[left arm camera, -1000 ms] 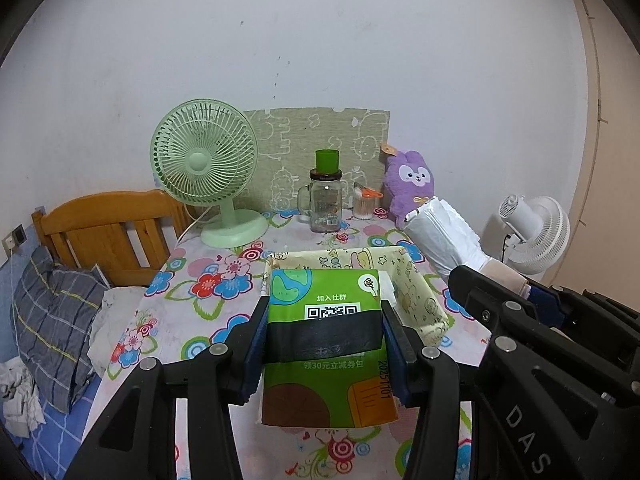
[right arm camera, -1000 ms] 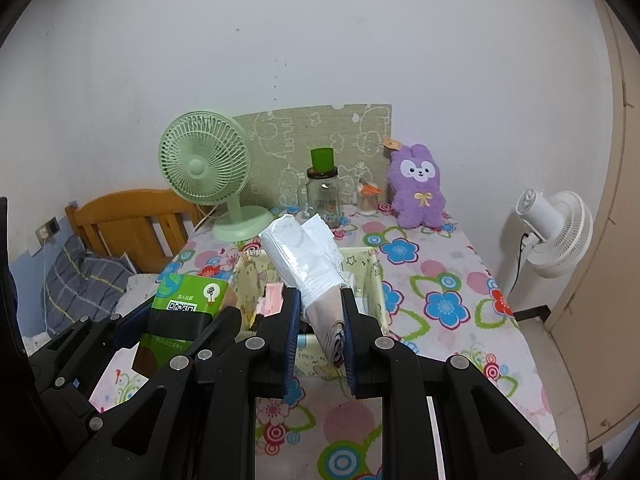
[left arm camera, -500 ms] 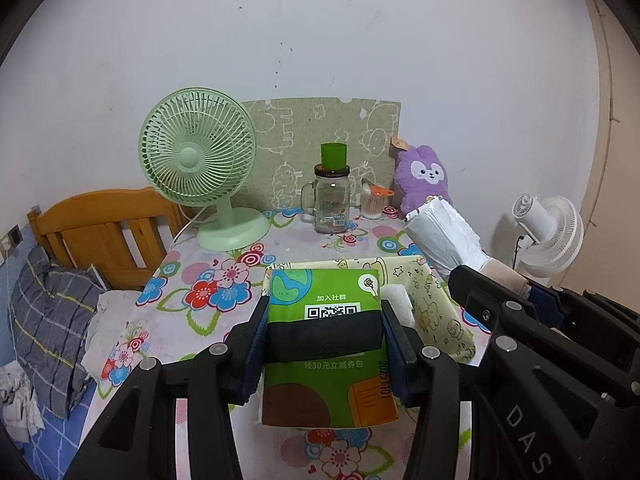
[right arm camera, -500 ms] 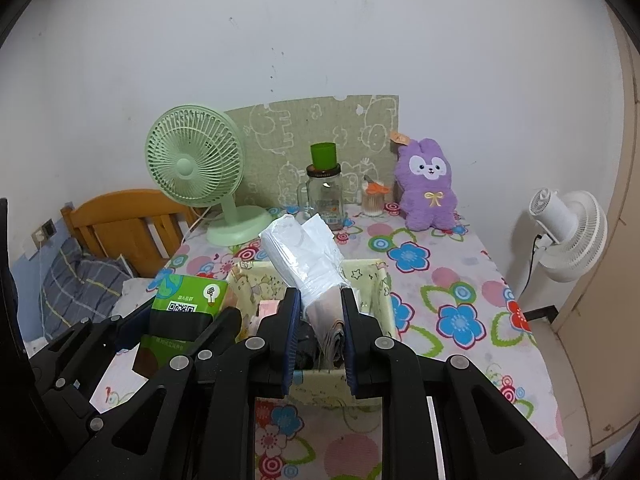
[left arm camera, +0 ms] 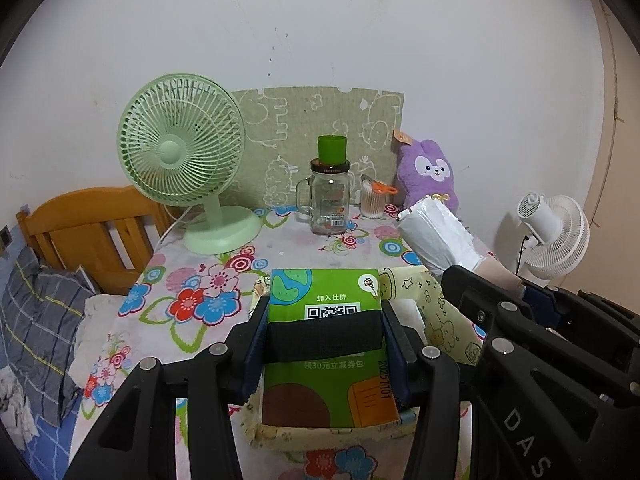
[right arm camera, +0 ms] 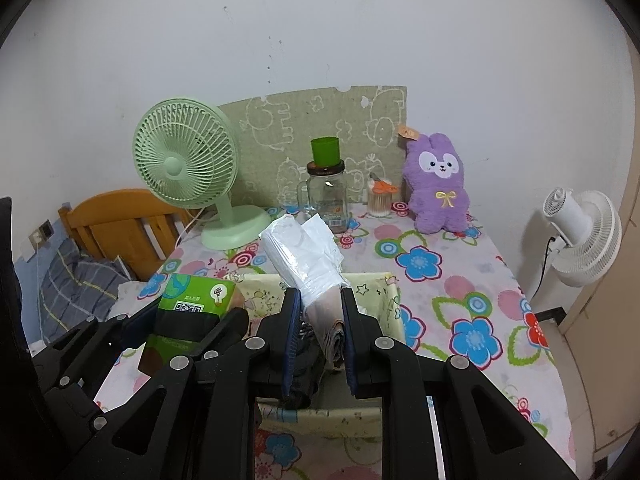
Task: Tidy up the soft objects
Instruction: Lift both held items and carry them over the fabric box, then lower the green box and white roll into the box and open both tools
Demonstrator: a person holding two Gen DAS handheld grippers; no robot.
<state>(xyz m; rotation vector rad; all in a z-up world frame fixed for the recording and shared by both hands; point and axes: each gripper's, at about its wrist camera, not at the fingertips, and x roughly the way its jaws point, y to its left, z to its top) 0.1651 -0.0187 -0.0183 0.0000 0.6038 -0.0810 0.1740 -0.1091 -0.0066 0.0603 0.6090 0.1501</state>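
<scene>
My left gripper [left arm camera: 325,311] is shut on a green tissue pack [left arm camera: 324,288] and holds it flat over the near left part of a yellow printed fabric basket [left arm camera: 448,316]. In the right wrist view, my right gripper [right arm camera: 320,300] is shut on a white plastic-wrapped soft pack [right arm camera: 304,252] that sticks up and away over the same basket [right arm camera: 386,292]. The green pack [right arm camera: 196,292] and the left gripper [right arm camera: 192,318] show at the lower left there. A purple plush rabbit [right arm camera: 436,188] sits upright at the back of the table, against the wall.
On the flowered tablecloth [right arm camera: 460,280] stand a green desk fan [left arm camera: 180,160], a glass jar mug topped by a green cup [left arm camera: 330,200] and a small cotton-swab tub [left arm camera: 374,200]. A white fan [right arm camera: 580,236] stands off the right edge. A wooden frame [left arm camera: 92,232] and a plaid pillow lie left.
Both grippers have moved forward over the table with their packs still held. The basket now lies right under them, and the fan, the jar and the rabbit look nearer.
</scene>
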